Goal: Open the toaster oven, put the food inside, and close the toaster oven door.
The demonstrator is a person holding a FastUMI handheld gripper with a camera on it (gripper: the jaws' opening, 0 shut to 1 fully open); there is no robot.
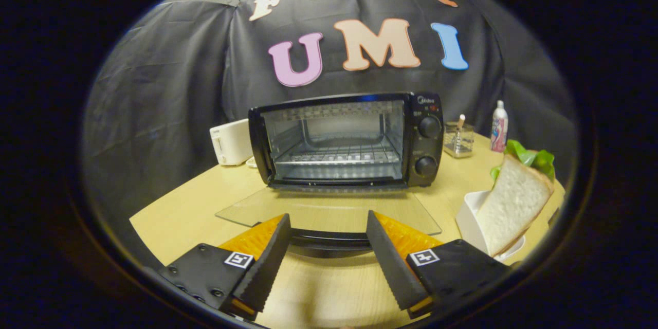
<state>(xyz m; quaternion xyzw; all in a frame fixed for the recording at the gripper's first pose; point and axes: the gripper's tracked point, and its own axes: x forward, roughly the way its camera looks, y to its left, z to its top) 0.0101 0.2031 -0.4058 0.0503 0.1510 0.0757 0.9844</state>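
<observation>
- The table (169, 216) is a pale wood-grain surface with a smooth matte top; everything else stands or lies on it.
- The toaster oven (349, 139) is a boxy black appliance standing beyond the fingers, with shiny metal walls inside and a wire rack (339, 156) of thin parallel bars across its open cavity; two round black knobs (428, 127) sit one above the other on its right panel.
- The glass door (329, 211) is folded down flat toward the gripper, a clear pane through which the wood shows; its curved dark handle (329, 239) lies between the two fingers, though I cannot tell whether either finger touches it.
- The gripper (329, 257) has its fingers spread apart, gripping nothing; their inner edges are finely serrated, and a square printed marker sits on each block behind them.
- The sandwich (516, 205), a wedge of porous white bread with ruffled green lettuce (534, 157) at its top, leans upright in a white dish (465, 218) to the right of the door.
- A small white toaster (231, 141) with rounded corners stands just left of the oven.
- A clear square glass container (458, 140) and a slim white bottle (499, 127) stand right of the oven.
</observation>
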